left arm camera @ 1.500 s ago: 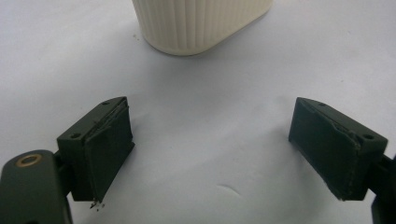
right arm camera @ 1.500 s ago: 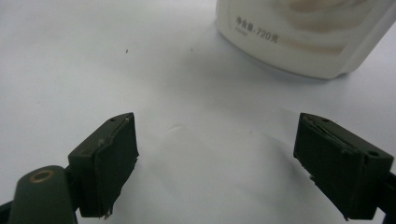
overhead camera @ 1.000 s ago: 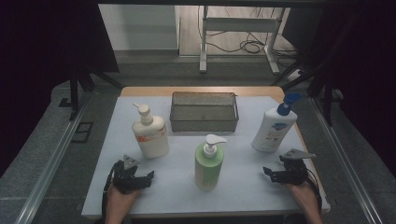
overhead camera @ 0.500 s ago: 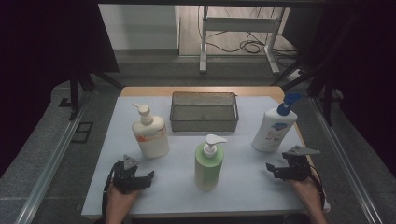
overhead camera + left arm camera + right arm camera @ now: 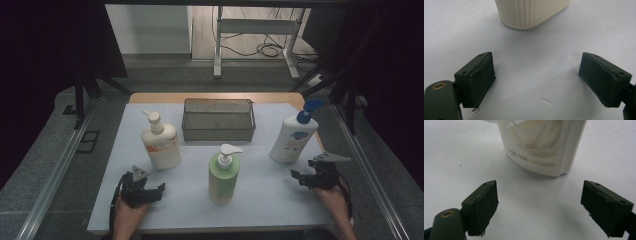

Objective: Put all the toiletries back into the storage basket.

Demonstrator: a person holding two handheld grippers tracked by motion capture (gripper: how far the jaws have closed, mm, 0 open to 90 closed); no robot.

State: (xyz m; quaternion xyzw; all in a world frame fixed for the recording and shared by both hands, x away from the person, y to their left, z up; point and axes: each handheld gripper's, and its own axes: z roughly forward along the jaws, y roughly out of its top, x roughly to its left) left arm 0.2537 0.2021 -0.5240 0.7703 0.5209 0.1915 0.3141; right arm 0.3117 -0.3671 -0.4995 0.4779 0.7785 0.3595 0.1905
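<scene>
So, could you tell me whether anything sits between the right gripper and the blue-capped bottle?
Nothing visible: the right gripper is open, with bare white mat between it and the bottle.

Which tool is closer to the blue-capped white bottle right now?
Right. The right tool sits just in front of the blue-capped white bottle; the left tool is across the table by the cream bottle.
</scene>
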